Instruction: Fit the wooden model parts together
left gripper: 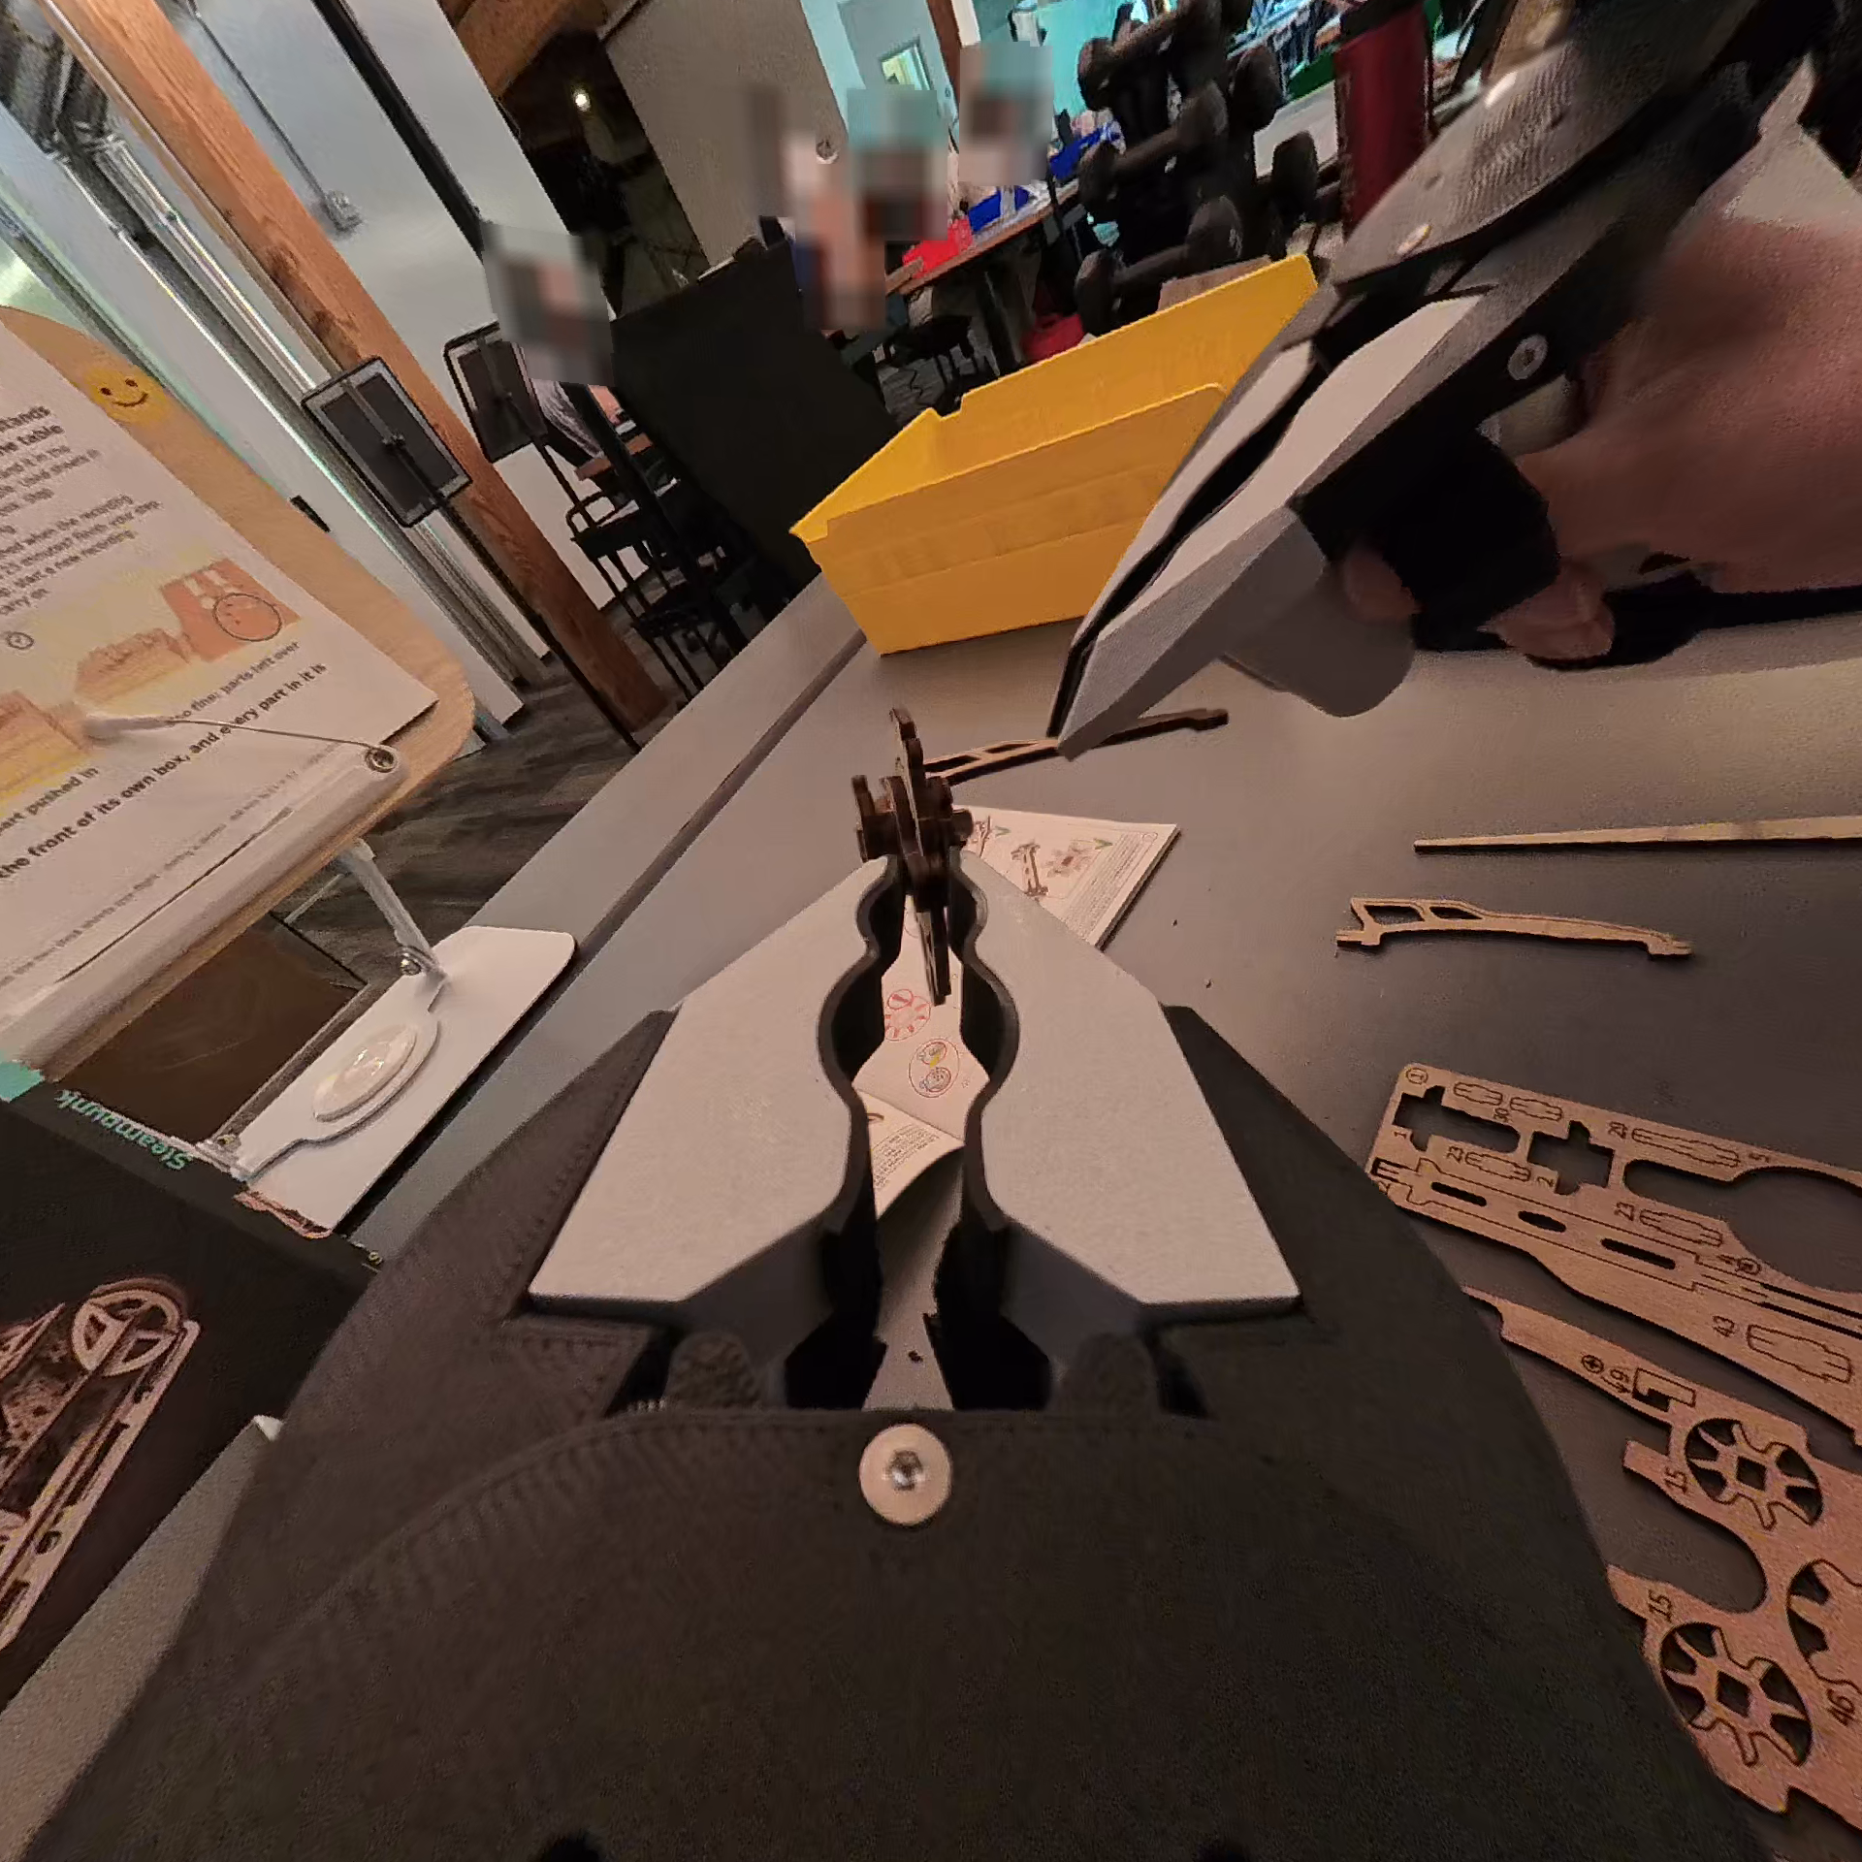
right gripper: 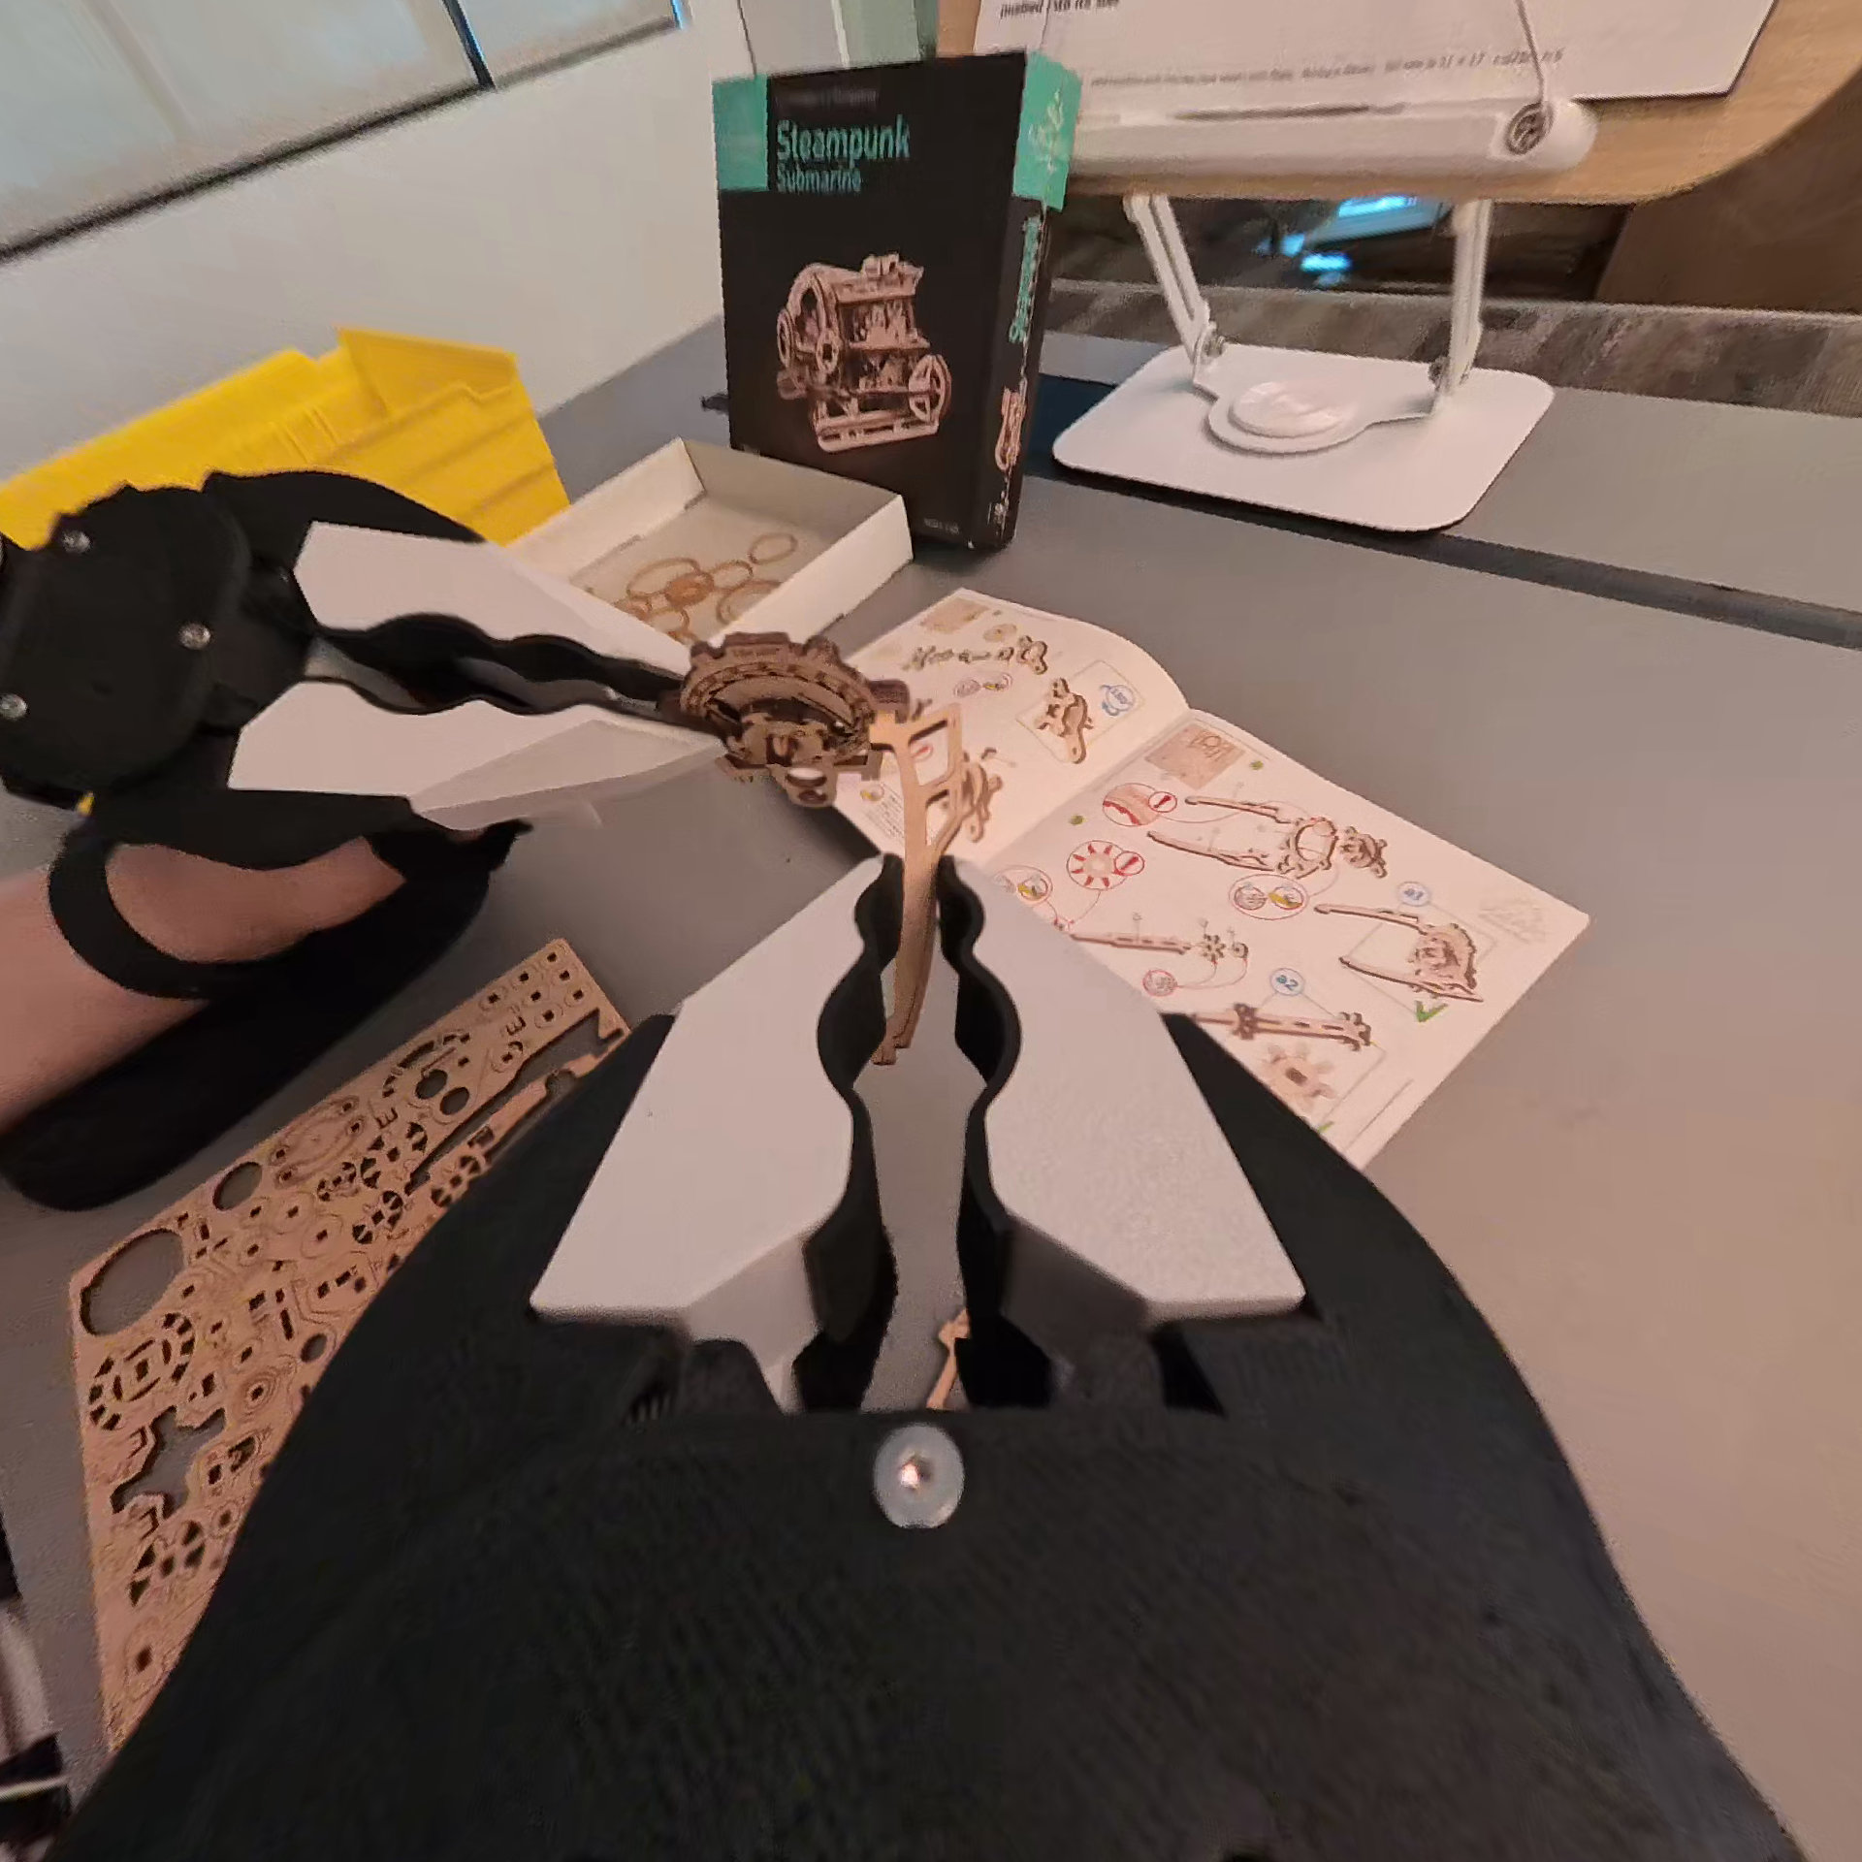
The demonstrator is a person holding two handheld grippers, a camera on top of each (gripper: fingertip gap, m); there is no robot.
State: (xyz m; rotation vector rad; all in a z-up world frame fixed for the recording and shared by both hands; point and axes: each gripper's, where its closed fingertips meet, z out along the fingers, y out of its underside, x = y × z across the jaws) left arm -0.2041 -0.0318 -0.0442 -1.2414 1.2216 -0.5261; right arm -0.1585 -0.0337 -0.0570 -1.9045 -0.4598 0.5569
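Observation:
In the right wrist view my right gripper [right gripper: 912, 872] is shut on a thin curved wooden strut [right gripper: 919, 806] and holds it upright above the table. Its top end touches a round wooden gear assembly [right gripper: 776, 715]. My left gripper [right gripper: 695, 705] comes in from the left, shut on that assembly. In the left wrist view my left gripper [left gripper: 919, 867] holds the gear assembly [left gripper: 907, 816] edge-on. The right gripper [left gripper: 1068, 730] reaches down from the upper right with the strut [left gripper: 1149, 727] in its tips.
An open instruction booklet [right gripper: 1259, 856] lies under the parts. Punched wooden sheets [left gripper: 1612, 1209] [right gripper: 302, 1209] and loose wooden pieces [left gripper: 1511, 922] lie near both grippers. A yellow bin [left gripper: 1008, 524], a white tray of rings [right gripper: 877, 524], the kit box [right gripper: 877, 302] and a sign stand [right gripper: 1310, 423] stand farther back. The grippers' ends are close to 5 cm from one another.

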